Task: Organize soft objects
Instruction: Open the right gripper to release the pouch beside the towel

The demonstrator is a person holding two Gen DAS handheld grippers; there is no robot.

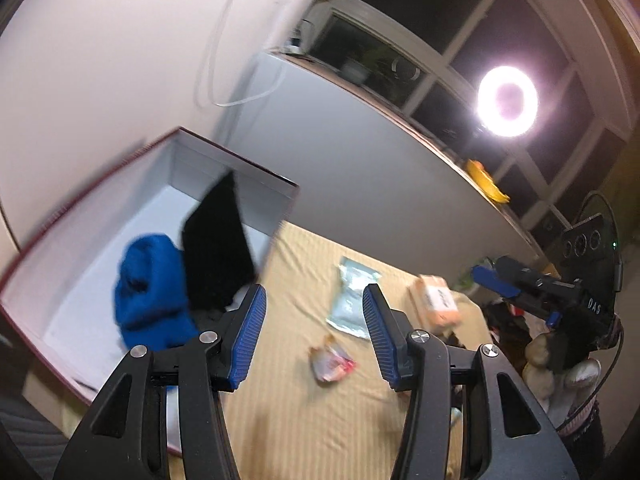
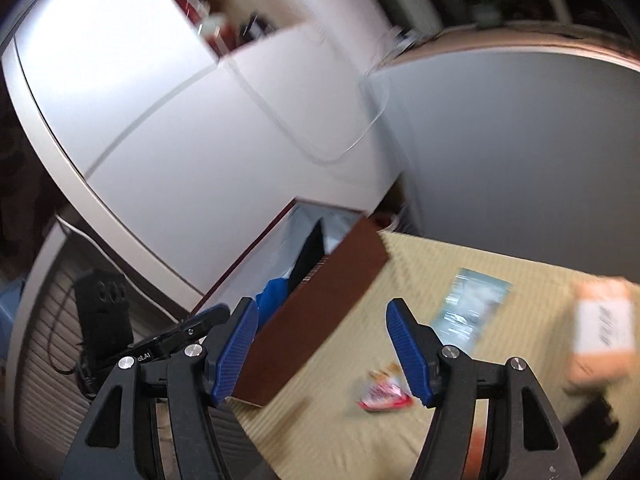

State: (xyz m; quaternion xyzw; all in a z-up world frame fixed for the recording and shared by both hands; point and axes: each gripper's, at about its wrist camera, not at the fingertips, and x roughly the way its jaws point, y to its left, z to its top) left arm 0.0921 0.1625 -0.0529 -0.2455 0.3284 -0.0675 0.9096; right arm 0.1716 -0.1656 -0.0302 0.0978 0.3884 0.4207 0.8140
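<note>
**Over the yellow bedcover, both my grippers empty, soft things partly boxed**

Beneath my two grippers lies a yellow striped bedcover [image 1: 304, 420], and at its left edge stands an open box [image 1: 100, 200] with a white inside and dark red-brown outer walls. Inside the box I can see a blue soft bundle [image 1: 150, 292] lying on the floor of it, and just beside that a black flat thing [image 1: 220, 248] leaning up at a tilt; what it is I cannot tell.

My left gripper [image 1: 314, 336] hangs over the cover next to the box with its blue-padded fingers [image 1: 250, 336] moderately apart and nothing between them. My right gripper [image 2: 322, 346] is near the box's brown corner, its fingers [image 2: 408, 348] also spread apart with only the cover and box wall seen through the gap; nothing is held. In the left wrist view the right gripper shows at the far right, carried by a gloved hand [image 1: 568, 376].

On the cover, apart from the box, lie three packets: a pale blue-green pouch [image 1: 354, 300], a peach-coloured pack with a white label [image 1: 438, 300] to its right, and nearer to me a small crumpled wrapper with red on it [image 1: 330, 364]. Both views are blurred. A ring light [image 1: 507, 101] glares by the dark window [image 1: 440, 20].
</note>
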